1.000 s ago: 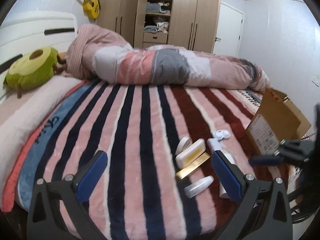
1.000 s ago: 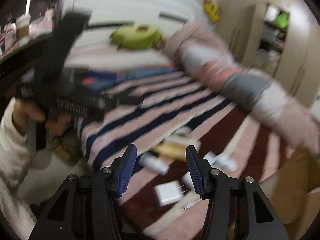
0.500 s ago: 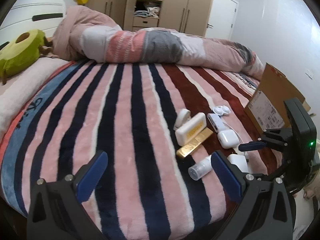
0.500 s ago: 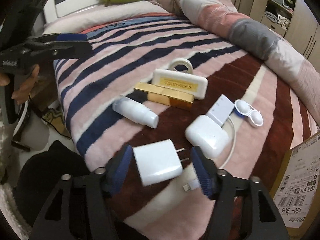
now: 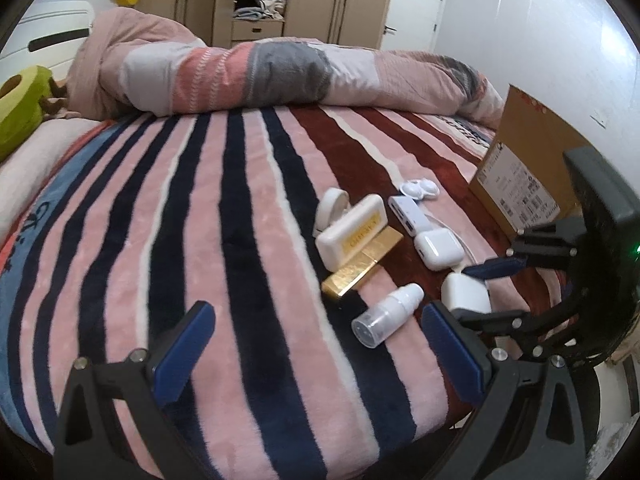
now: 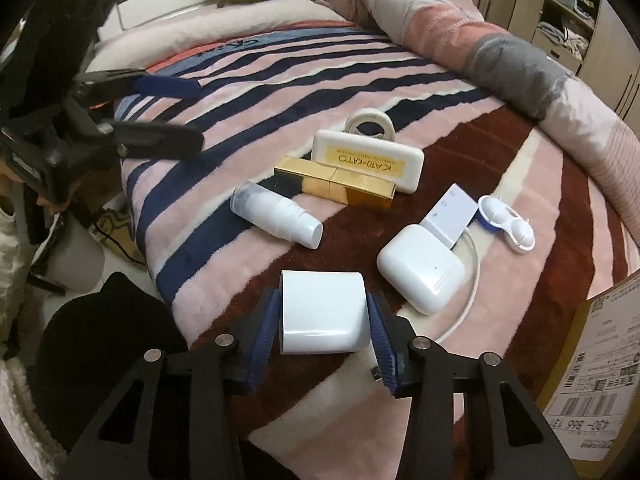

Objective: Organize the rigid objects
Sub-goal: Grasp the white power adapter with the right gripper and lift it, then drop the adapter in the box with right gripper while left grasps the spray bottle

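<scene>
Small items lie on the striped blanket (image 5: 200, 240): a white charger block (image 6: 322, 312), a white earbud case (image 6: 420, 274), a white spray bottle (image 6: 276, 220), a gold box (image 6: 336, 188), a cream KATO case (image 6: 368, 166), a tape roll (image 6: 370, 124), a white card adapter (image 6: 454, 214) and a contact lens case (image 6: 506, 226). My right gripper (image 6: 322, 332) has both blue pads against the sides of the charger block, which also shows in the left wrist view (image 5: 464, 296). My left gripper (image 5: 316, 352) is open and empty above the blanket, left of the bottle (image 5: 386, 316).
A cardboard box (image 5: 528, 168) stands at the bed's right edge, close behind the items. A rolled duvet (image 5: 280, 72) lies across the far side and a green plush (image 5: 20, 116) at the far left. Wardrobes (image 5: 280, 0) stand behind the bed.
My right gripper has moved down and forward onto the charger block and closed on its sides. My left gripper has moved closer to the items and stays open.
</scene>
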A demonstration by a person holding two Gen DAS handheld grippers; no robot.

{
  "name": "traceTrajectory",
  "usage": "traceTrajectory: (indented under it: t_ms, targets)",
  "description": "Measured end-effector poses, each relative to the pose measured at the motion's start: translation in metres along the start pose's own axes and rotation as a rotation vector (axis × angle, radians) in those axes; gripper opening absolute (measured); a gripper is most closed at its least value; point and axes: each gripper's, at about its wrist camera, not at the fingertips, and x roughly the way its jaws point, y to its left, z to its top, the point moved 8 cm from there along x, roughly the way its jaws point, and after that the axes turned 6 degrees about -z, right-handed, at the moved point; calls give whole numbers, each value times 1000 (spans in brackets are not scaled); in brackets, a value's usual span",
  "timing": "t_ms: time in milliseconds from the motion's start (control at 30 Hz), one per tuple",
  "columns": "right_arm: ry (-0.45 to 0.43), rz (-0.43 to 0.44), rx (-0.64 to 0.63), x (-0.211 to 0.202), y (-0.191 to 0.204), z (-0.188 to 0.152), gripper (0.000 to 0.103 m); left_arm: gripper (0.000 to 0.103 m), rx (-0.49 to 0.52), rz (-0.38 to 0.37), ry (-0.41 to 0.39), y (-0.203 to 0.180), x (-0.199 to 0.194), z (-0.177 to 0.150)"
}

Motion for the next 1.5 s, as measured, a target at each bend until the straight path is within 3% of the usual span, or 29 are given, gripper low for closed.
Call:
traceTrajectory:
  t_ms: [200,367,600,733,900,1500]
  targets:
    - [-44,-53,29,-17,-12,11,39,102,50,-17,34,-8,14,-4]
    - [-139,-123,19,-62,-21,37,39,101,86,-69,64,-19,26,-7]
    - [-270,-306,83,-147,-74,77,39,66,102,-133,125,-37,51,-9]
    - [-241,-417,146,-178,-116,66,39,45,102,-143,147,-43,61,-11]
    - [-148,-487,241,-185,-161,30,39,38,111,-155,163,-47,64,-13]
    - [23,-546,389,-160,-215,-22,39,36,74,-192,159,-55,74,-8]
